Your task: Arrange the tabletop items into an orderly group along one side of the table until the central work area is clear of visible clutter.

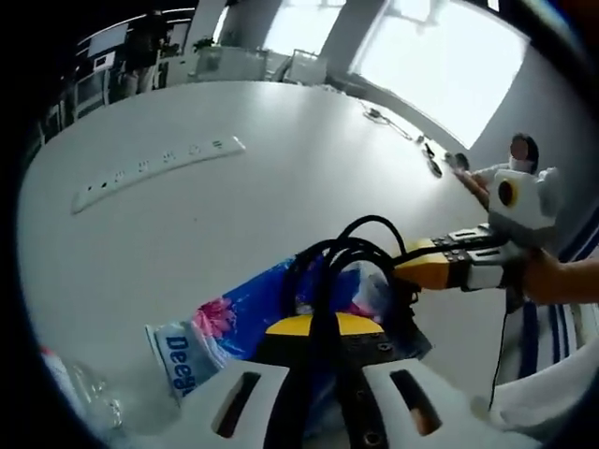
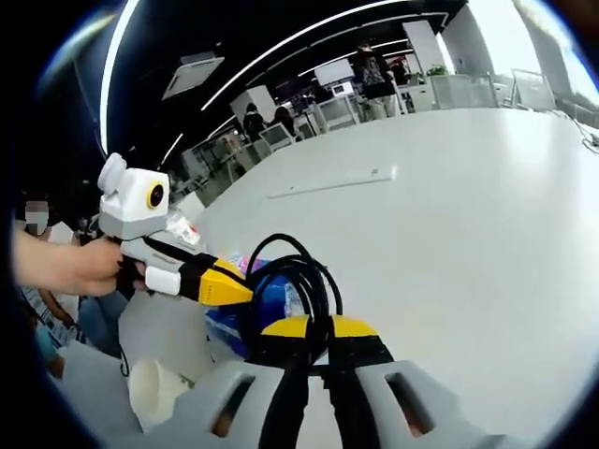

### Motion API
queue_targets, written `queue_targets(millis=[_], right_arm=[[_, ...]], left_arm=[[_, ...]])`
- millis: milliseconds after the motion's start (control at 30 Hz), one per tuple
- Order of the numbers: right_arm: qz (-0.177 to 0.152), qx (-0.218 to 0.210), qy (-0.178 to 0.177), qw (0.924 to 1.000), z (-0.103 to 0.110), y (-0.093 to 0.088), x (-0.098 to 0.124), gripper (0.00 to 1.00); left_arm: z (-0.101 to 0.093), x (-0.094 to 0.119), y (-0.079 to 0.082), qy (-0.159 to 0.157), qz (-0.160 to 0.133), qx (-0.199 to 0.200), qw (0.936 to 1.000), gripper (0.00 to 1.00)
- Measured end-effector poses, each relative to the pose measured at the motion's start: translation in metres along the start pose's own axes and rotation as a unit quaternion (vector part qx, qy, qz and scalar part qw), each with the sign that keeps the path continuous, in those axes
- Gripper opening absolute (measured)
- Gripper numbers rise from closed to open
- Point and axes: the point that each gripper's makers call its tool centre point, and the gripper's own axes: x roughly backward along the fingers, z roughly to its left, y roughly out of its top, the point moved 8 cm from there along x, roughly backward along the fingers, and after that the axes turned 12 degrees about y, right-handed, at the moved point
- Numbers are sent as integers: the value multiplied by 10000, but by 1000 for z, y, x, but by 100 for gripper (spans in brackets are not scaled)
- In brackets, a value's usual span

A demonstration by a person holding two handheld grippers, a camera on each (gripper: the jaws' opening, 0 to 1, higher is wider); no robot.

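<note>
Two hand-held grippers, left and right, both clamped on one black cable coil over the blue packet at lower centre, so most remains (white power strip lies upper left on the counter).

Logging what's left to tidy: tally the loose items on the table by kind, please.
Black cable bundle: 1
Blue printed bag: 1
White power strip: 1
Clear plastic wrapper: 1
Small dark items at the far edge, too small to identify: not counted
Total: 4
</note>
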Motion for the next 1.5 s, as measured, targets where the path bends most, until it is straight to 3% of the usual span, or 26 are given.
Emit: queue_targets(millis=[767, 1100, 1500], right_arm=[[-487, -89, 81, 9987, 22, 29, 30, 1], [-599, -89, -20, 9982, 22, 32, 51, 1], [-646, -149, -189, 9976, 12, 25, 76, 1]], left_arm=[[-12, 28, 28, -81, -403, 9, 9992, 1], [-32, 31, 40, -229, -417, -219, 9986, 1], [-57, 23, 41, -409, -302, -389, 9980, 1]])
